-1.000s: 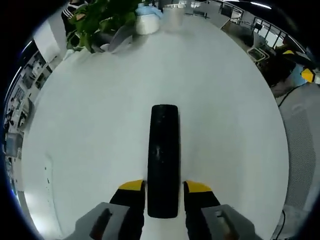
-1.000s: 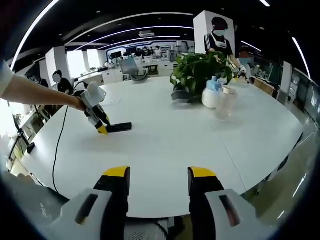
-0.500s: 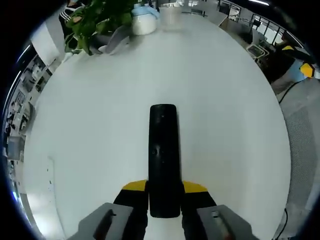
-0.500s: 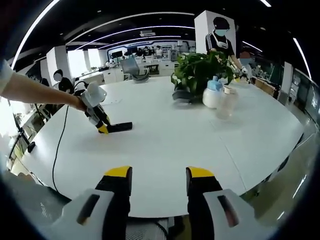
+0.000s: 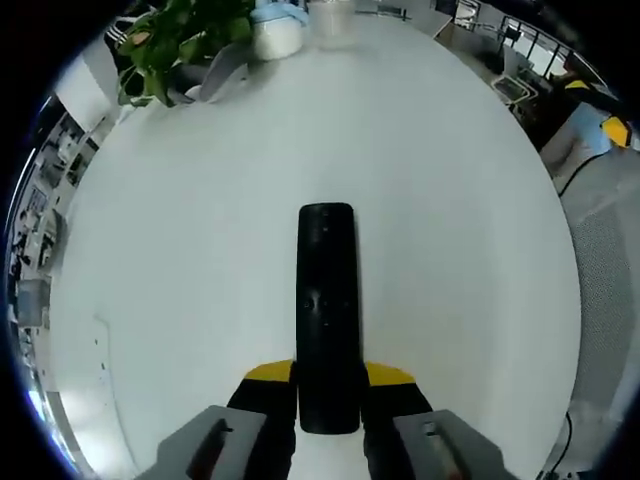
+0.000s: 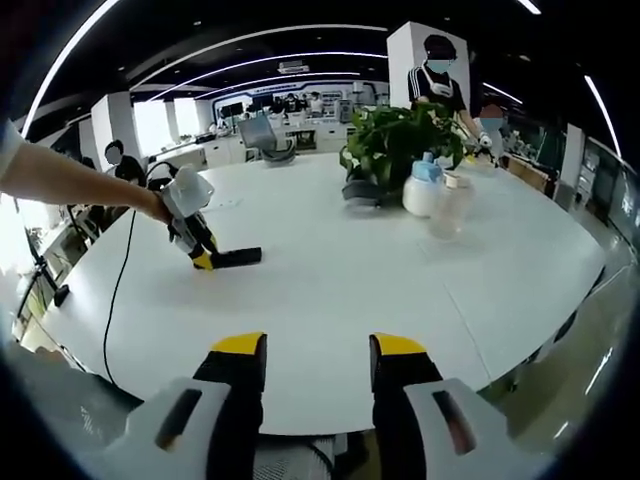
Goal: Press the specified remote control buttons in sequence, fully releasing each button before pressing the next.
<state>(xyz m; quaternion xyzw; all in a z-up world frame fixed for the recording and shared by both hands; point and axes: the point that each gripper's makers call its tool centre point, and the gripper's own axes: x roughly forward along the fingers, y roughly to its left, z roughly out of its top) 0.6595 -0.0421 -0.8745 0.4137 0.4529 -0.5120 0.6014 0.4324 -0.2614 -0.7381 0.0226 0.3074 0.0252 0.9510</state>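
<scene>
The remote (image 5: 326,310) was clamped between the left gripper (image 5: 327,374) fingers (steadiness advisable); the right gripper (image 6: 305,345) was held open, empty.

Remote control (image 5: 326,310) buttons too small to tell apart

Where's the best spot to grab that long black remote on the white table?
Take the remote by its near end, across the narrow width, coming in along its length. It lies flat and slim on the table, so the long sides fit between the jaws. The left gripper already clamps it there.
</scene>
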